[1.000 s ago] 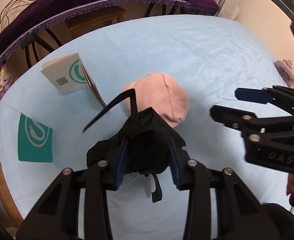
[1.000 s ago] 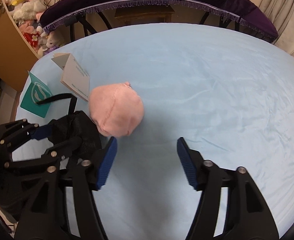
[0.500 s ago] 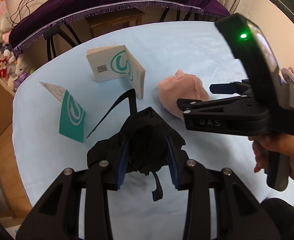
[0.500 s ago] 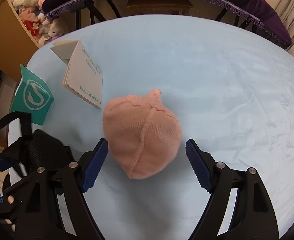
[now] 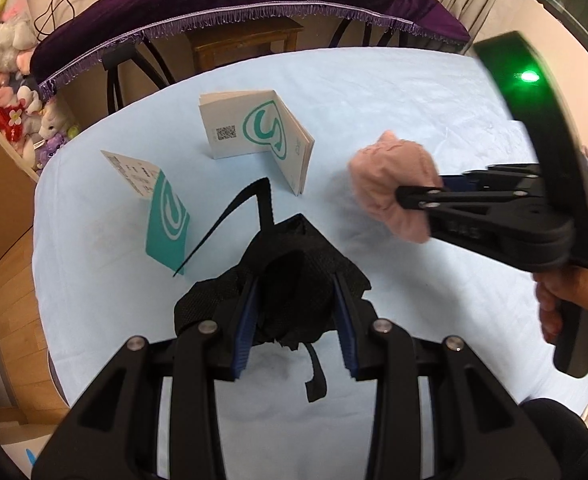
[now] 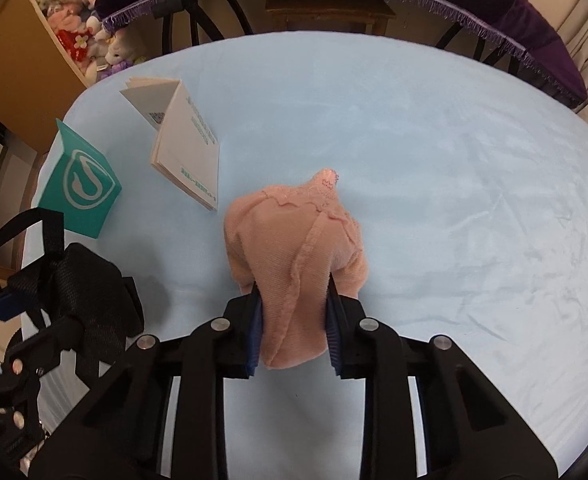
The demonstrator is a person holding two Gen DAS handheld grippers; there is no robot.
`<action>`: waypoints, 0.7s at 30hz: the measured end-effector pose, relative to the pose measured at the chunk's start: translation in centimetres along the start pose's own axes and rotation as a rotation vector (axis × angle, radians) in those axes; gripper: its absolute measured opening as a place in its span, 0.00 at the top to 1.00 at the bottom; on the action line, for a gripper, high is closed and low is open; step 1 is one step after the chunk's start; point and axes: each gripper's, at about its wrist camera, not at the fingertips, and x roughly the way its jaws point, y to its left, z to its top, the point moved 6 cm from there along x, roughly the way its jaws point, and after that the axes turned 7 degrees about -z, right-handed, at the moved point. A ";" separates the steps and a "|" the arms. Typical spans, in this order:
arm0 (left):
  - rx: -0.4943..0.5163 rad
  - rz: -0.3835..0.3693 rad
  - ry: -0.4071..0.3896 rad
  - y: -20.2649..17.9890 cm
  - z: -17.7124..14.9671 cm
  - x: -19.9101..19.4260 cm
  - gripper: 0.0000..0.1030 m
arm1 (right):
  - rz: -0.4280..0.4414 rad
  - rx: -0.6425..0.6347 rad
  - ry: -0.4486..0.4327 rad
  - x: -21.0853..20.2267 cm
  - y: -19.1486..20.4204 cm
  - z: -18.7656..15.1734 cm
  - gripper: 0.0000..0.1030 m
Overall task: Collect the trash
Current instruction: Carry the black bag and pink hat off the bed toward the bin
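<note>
Near the left edge of the light blue table cover (image 5: 374, 92) a teal card (image 5: 166, 224) stands folded, and just beside it, further in, a white booklet (image 5: 254, 132) stands open on its edges. Toward the near left part of the cover, the left gripper (image 5: 296, 328) is clenched on a bundle of black mesh fabric (image 5: 294, 280), whose pads press into it from both sides; a black strap (image 5: 234, 220) rises from the bundle and another hangs below it. In the right wrist view the same black bundle (image 6: 90, 280) sits beyond the left edge of the pink one. Around the middle of the cover, the right gripper (image 6: 294, 328) has just been closing and now pinches a pink knitted cloth (image 6: 298, 248) between its blue pads (image 6: 254, 332), the cloth bunched upward past the fingertips. At the right, a hand (image 5: 574, 312) grasps the right gripper's handle
</note>
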 end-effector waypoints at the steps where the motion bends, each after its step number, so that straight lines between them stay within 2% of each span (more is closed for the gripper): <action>1: -0.004 0.005 -0.003 0.1 0.1 -0.3 0.65 | -0.006 -0.008 -0.009 -0.9 -0.1 -0.1 0.76; 10: -0.076 0.036 -0.031 1.9 0.1 -3.5 0.65 | -0.007 -0.089 -0.051 -6.6 2.0 -0.1 0.76; 16: -0.175 0.059 -0.052 5.8 -1.2 -6.5 0.65 | 0.027 -0.198 -0.059 -9.5 7.7 0.5 0.76; 21: -0.277 0.106 -0.072 10.8 -3.7 -9.7 0.65 | 0.078 -0.315 -0.067 -11.4 14.1 1.3 0.76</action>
